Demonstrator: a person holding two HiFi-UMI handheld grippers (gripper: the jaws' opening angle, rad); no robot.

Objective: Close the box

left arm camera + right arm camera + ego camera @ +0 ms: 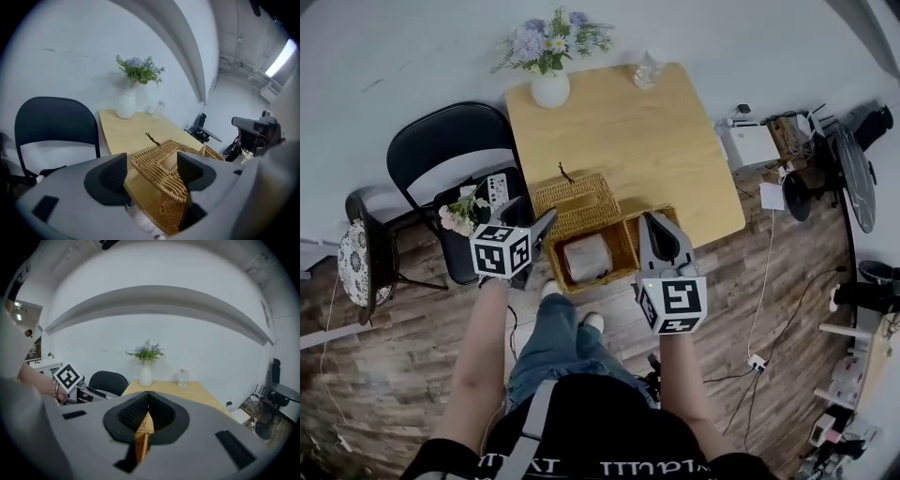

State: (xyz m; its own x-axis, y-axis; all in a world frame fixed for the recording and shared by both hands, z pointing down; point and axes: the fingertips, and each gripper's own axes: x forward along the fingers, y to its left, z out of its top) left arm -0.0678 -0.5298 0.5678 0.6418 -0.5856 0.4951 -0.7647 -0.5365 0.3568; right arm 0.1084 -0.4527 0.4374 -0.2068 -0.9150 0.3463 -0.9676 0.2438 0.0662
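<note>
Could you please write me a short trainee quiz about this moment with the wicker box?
1. True or false: the right gripper is shut on a wicker flap of the box.
2. What lies inside the box? A) a white roll B) a drinking glass C) a bunch of flowers
3. Fill in: the jaws of the left gripper stand ____.
Key: 1 true; 2 A; 3 apart.

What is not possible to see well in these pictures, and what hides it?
The right lid flap: right gripper view shows only a strip in the shut right gripper; in the head view that gripper covers most of it.
Inside of the box: left gripper view, the left lid flap hides it.
The small clear object: head view, too small to identify.
</note>
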